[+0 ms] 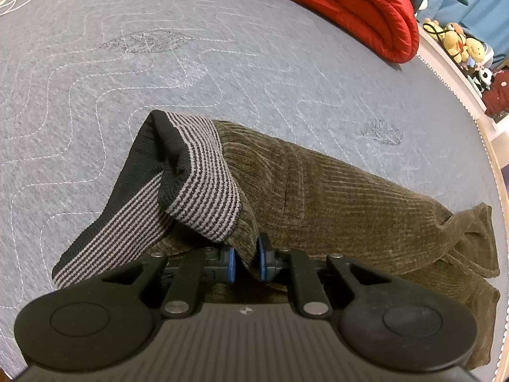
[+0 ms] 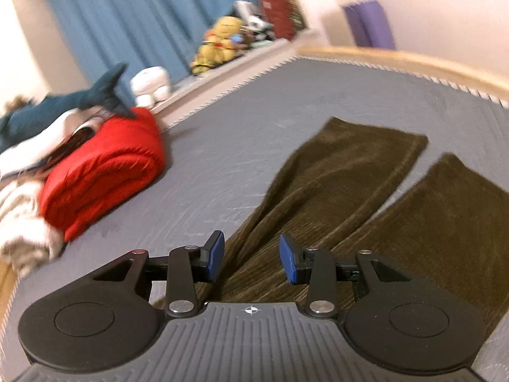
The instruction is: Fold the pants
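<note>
Olive corduroy pants (image 1: 334,184) lie on the grey quilted mattress (image 1: 159,79). Their striped black-and-grey waistband (image 1: 191,172) is lifted and bunched. My left gripper (image 1: 246,262) is shut on the pants fabric just below the waistband, a fold pinched between the blue pads. In the right wrist view the two pant legs (image 2: 334,184) lie spread apart and flat, running away from me. My right gripper (image 2: 251,258) is open and empty, hovering just above the near part of the left leg.
A folded red quilt (image 1: 350,6) (image 2: 105,172) lies at the far side of the mattress, with a blue plush shark (image 2: 63,102) and other bedding beside it. Plush toys (image 1: 458,44) line a white ledge along the mattress edge. A wooden bed frame (image 2: 397,57) borders the foot.
</note>
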The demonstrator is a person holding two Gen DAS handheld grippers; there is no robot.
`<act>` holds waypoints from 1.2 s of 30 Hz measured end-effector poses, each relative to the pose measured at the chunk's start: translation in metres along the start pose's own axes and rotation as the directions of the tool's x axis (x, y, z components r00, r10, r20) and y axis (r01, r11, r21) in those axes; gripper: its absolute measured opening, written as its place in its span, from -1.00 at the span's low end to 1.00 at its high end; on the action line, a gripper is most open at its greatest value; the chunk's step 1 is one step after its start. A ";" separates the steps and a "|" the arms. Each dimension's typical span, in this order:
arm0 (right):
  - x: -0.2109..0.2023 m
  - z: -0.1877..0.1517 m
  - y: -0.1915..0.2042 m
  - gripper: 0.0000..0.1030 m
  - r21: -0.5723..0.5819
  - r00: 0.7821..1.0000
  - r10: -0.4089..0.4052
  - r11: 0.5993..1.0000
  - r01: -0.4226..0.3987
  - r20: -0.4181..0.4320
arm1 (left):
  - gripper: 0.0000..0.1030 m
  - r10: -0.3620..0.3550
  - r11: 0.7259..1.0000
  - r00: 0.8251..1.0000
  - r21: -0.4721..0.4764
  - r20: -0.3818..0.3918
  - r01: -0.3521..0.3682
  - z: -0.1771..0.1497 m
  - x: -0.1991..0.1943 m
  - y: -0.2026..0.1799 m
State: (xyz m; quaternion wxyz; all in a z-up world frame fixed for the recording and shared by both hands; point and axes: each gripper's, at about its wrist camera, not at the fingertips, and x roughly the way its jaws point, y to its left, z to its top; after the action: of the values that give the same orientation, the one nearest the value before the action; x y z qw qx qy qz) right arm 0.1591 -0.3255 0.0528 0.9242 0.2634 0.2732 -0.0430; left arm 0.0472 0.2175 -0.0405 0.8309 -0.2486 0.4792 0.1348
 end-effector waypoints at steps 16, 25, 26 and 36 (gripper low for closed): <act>0.214 0.039 0.021 0.22 -0.062 0.982 -0.109 0.993 0.100 -0.155 | -0.72 -0.001 1.000 1.000 -0.016 -0.018 0.000 0.003 0.003 0.002; 0.256 0.048 0.032 -0.74 -0.213 0.966 -0.212 0.961 0.179 -0.146 | -0.72 -0.018 1.000 0.999 -0.023 -0.033 0.018 0.005 0.003 0.005; 0.251 0.050 0.031 -0.86 -0.209 0.968 -0.213 0.961 0.183 -0.134 | -0.72 -0.019 1.000 0.999 -0.021 -0.031 0.018 0.005 0.002 0.005; 0.108 0.058 0.012 -0.93 -0.157 0.988 -0.148 0.976 0.153 0.039 | -0.74 -0.047 0.999 0.999 -0.019 0.020 0.047 0.003 -0.020 0.011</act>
State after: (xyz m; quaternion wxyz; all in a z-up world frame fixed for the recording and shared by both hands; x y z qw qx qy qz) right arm 0.2807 -0.3382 0.0427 0.9400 0.1665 0.2824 -0.0944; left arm 0.0345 0.2289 -0.0251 0.8360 -0.2667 0.4637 0.1223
